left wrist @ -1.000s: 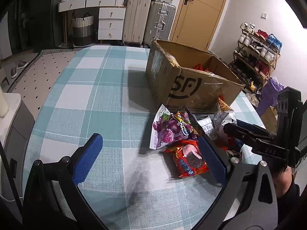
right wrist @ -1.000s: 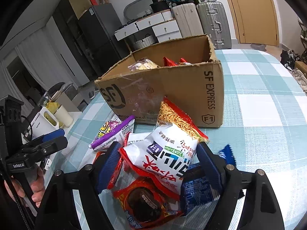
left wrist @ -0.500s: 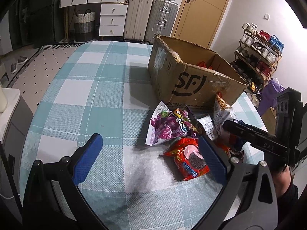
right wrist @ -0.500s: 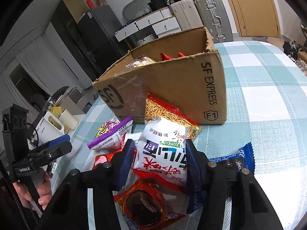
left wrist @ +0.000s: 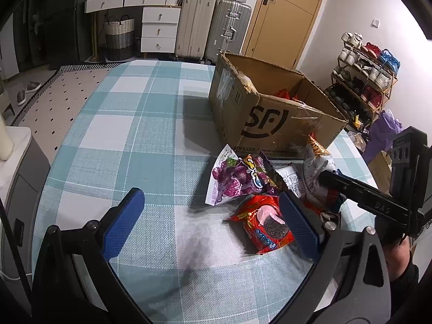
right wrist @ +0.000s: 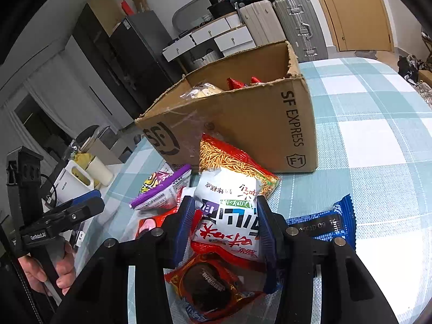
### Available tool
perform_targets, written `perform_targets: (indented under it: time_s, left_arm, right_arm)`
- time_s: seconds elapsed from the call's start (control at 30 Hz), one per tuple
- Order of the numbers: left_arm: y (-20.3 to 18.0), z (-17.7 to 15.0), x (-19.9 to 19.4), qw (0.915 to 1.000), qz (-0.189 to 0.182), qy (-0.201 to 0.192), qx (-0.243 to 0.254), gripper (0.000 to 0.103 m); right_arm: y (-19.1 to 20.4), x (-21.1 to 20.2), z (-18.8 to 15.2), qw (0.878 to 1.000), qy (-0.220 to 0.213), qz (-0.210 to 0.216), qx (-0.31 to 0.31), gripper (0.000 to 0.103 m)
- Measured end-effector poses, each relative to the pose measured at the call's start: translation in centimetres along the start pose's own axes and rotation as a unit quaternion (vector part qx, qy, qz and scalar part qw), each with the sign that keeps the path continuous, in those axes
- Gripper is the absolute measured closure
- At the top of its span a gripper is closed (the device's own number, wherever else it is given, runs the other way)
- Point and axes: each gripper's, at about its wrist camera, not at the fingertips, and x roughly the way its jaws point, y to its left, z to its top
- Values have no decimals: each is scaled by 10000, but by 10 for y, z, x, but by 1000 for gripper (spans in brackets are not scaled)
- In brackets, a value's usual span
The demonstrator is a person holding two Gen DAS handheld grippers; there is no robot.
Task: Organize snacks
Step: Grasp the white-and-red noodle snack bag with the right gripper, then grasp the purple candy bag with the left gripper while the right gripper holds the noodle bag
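Note:
My right gripper (right wrist: 224, 208) has its jaws closing, and the blue pads press both sides of a white and red noodle snack bag (right wrist: 229, 186). Under it lie a red cookie pack (right wrist: 208, 286) and a blue pack (right wrist: 324, 224). A purple candy bag (left wrist: 237, 181) and a red Oreo pack (left wrist: 266, 224) lie on the checked tablecloth (left wrist: 140, 140). My left gripper (left wrist: 210, 199) hovers open above the cloth, its right finger beside the Oreo pack. The open SF cardboard box (left wrist: 270, 124) stands just behind the pile with several snacks inside.
Suitcases (left wrist: 213, 29) and white drawers (left wrist: 159, 29) stand behind the table near a wooden door (left wrist: 283, 13). A shoe rack (left wrist: 364, 81) is at the right. A white jug and cup (right wrist: 81, 175) stand off the table's left edge. A hand (right wrist: 54, 272) holds the left gripper's handle.
The right gripper's jaws went from wide apart around the noodle bag to clamped on its sides. The left gripper stayed where it was.

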Motion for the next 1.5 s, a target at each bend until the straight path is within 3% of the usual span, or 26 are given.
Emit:
perform_targets:
  time_s: [0.37,1.37,1.5]
  left_arm:
    - [-7,8,7,9999,-32,72,152,4]
    - [-26,30,99,9972,-289,667,179,4]
    - [-27,31,110,9964,-338,758,168,11]
  right_arm:
    - [-3,-26,-7,9998,-203,60,36,57]
    - [-5,-67,-25,9996,-282,29,40,57]
    - [-6,-70,-26,9995,-305,27,63,57]
